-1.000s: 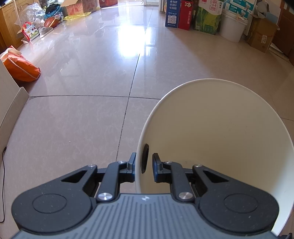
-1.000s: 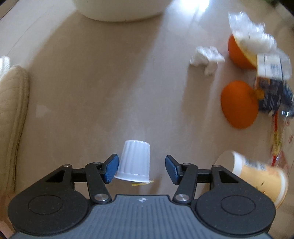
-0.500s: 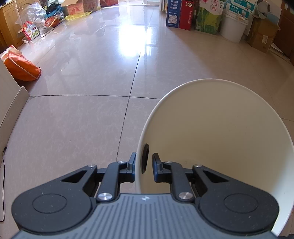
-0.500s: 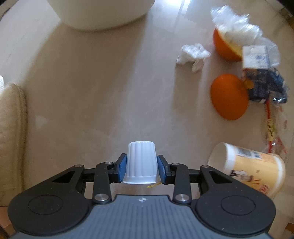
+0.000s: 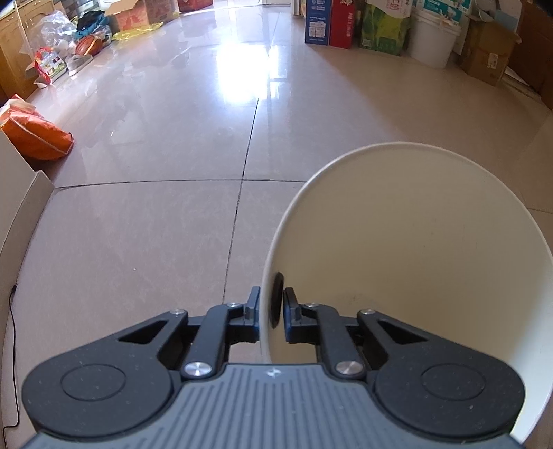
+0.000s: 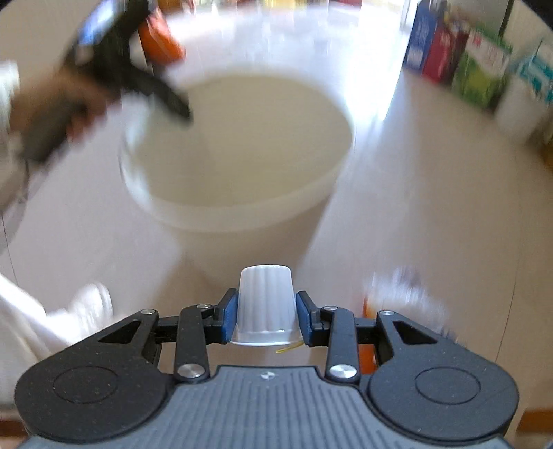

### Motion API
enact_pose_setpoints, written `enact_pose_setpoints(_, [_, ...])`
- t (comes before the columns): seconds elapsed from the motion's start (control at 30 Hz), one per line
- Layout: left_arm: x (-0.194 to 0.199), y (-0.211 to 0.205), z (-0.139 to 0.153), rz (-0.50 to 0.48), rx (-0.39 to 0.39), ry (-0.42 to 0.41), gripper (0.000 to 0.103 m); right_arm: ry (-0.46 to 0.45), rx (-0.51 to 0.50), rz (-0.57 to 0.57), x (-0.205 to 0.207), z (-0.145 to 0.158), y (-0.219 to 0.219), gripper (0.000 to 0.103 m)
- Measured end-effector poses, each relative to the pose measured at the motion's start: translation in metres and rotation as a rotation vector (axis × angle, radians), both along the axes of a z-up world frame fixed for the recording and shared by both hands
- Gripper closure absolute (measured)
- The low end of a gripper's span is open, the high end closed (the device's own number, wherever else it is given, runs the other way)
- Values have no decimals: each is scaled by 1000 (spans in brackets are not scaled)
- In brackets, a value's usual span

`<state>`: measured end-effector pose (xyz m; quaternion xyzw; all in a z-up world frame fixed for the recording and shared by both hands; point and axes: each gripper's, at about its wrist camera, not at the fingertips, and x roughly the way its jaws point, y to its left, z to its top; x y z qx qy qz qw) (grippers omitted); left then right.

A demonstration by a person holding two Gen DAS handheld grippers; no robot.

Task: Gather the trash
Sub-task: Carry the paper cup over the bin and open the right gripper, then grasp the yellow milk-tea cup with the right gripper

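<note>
- While your left tongs [image 5: 270, 311] pinch the near wall of the cream bin [image 5: 432, 262], one finger sits outside the rim and the other inside, closed tight on the plastic.
- The bin's mouth faces the left wrist camera, and its pale inner wall fills the right half of that view; nothing shows inside it from here.
- Your right tongs [image 6: 266, 316] are clamped on a small white ribbed cup [image 6: 265, 304], the blue pads [image 6: 229, 319] pressing both its sides.
- The cup is held upside down, its wide rim toward the camera and its closed base pointing away; a thin yellow sliver [image 6: 289, 349] pokes out below the rim.
- From the right wrist view, the cup sits in front of the bin [image 6: 242, 165], lower than its rim and not yet over the opening.
- That view is heavily blurred, so the small things on the floor are hard to tell; something orange and white [image 6: 397, 293] lies just right of the cup.
- Your left hand [image 6: 52, 110] with the other tool shows at the bin's far-left rim in the same blurred view.
- The tiled floor [image 5: 155, 224] stretches beyond the bin, with an orange bag [image 5: 34, 134] at the left edge and cardboard boxes [image 5: 328, 22] along the far wall.
</note>
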<state>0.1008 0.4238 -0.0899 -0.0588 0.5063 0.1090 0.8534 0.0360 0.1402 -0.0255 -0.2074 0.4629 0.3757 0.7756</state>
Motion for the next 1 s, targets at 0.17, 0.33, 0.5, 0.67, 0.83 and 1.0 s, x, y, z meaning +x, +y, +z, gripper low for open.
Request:
enact_pose_setpoints(0.17, [-2, 0, 0, -10, 10, -5, 93, -47, 118, 12, 24, 31, 36, 63])
enact_pose_setpoints(0.33, [-5, -6, -2, -13, 17, -7, 93, -82, 138, 0, 42, 18, 65, 62])
enact_pose_setpoints(0.5, [-5, -8, -1, -13, 18, -9, 93, -49, 152, -51, 51, 9, 59, 41])
enact_pose_setpoints(0.67, [-4, -9, 0, -8, 23, -7, 93, -80, 152, -133, 40, 9, 23, 25])
enact_pose_setpoints(0.83, [-5, -9, 0, -5, 26, -7, 92, -82, 99, -270, 40, -14, -42, 16])
enact_pose_setpoints(1.0, [-5, -8, 1, 2, 23, -6, 92, -60, 6, -430, 34, -63, -107, 6])
